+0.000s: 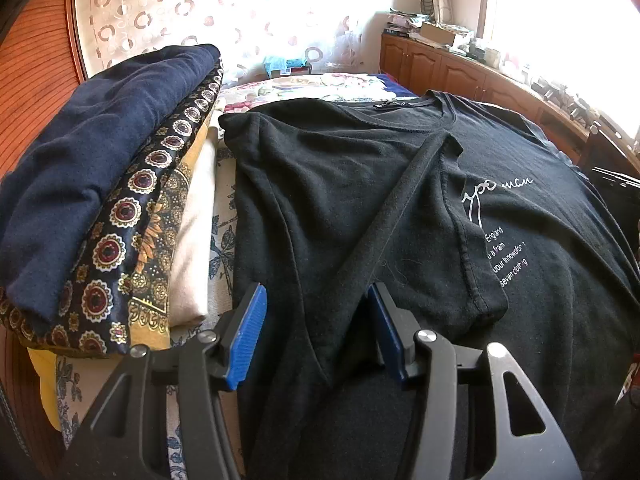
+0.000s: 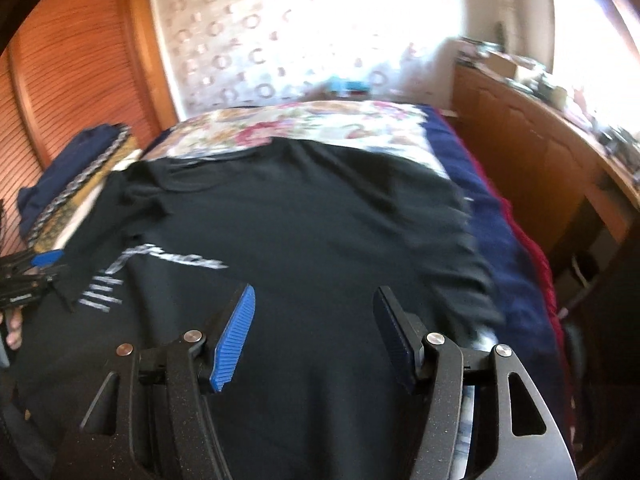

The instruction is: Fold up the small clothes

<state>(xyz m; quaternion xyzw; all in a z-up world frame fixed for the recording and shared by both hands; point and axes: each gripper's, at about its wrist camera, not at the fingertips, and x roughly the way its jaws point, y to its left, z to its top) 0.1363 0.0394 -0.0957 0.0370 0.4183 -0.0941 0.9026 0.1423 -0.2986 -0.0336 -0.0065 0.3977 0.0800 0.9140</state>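
A black T-shirt [image 1: 360, 184] with white print [image 1: 500, 240] lies spread on the bed, its left side and sleeve [image 1: 416, 176] folded over the chest. My left gripper [image 1: 316, 296] hovers open over that folded part, blue pads apart, pressing on nothing. In the blurred right wrist view the T-shirt [image 2: 300, 220] fills the middle. My right gripper [image 2: 316, 296] stands open above its lower right part with nothing between the pads. The left gripper [image 2: 44, 258] shows at that view's left edge, with a hand [image 2: 14, 326] below it.
A stack of folded clothes [image 1: 100, 184], navy on top of patterned and beige pieces, lies left of the shirt. The floral bedcover [image 2: 300, 124] extends behind. A cluttered wooden cabinet [image 2: 540, 152] runs along the right, and a slatted wooden door [image 2: 80, 80] is at left.
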